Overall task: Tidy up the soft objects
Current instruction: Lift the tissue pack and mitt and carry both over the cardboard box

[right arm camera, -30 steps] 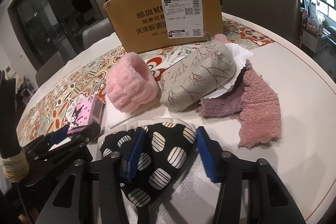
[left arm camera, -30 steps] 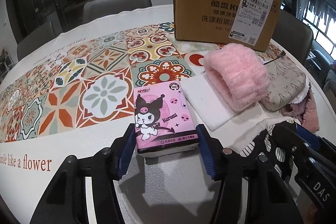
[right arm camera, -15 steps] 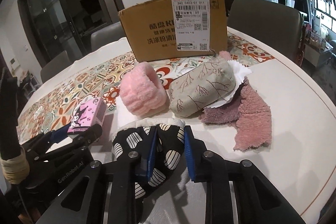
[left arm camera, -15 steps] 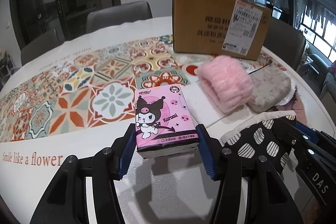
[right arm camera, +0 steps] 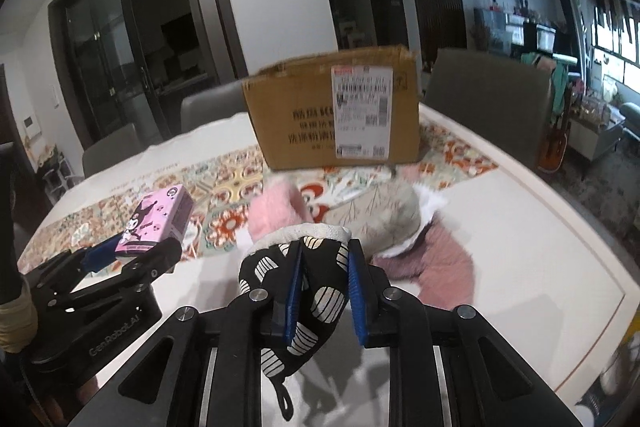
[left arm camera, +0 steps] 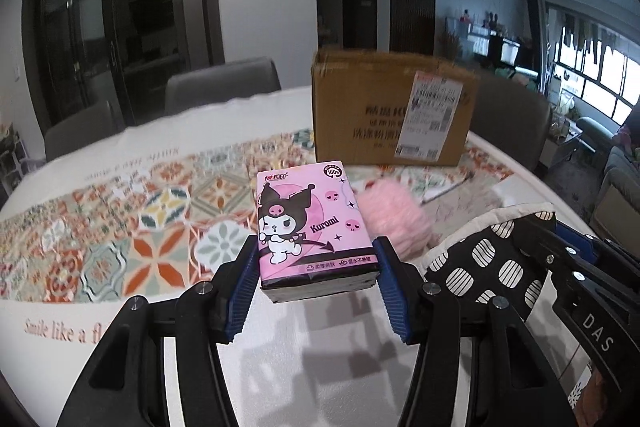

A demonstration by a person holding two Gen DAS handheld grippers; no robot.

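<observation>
Two grippers are seen above the round table (right arm camera: 520,227), each clenched on a soft thing. The left gripper (left arm camera: 316,281) is clamped on a pink tissue pack (left arm camera: 312,227) printed with a cartoon figure; the blue pads (left arm camera: 244,291) are pressed against its two sides, and the pack is held clear of the table, its shadow thrown on the white surface below. The right gripper (right arm camera: 324,291) is closed on a black oven mitt (right arm camera: 320,279) patterned with striped white ovals and edged with a cream cuff; its jaws have just been closing, with the mitt's fabric pinched between them, and a small loop is seen hanging from the mitt's near end.

A cardboard box (right arm camera: 336,115) with a white shipping label is stood at the far side of the table, on a patterned tile runner (left arm camera: 120,227). Just in front of the box, a fluffy pink cloth (right arm camera: 272,211), a grey-green pouch with a branch print (right arm camera: 376,215) and a mauve towel (right arm camera: 436,259) are left lying close together. Both held things are found on the near side of these, further from the box. Grey chairs (right arm camera: 488,95) are drawn up behind the box.
</observation>
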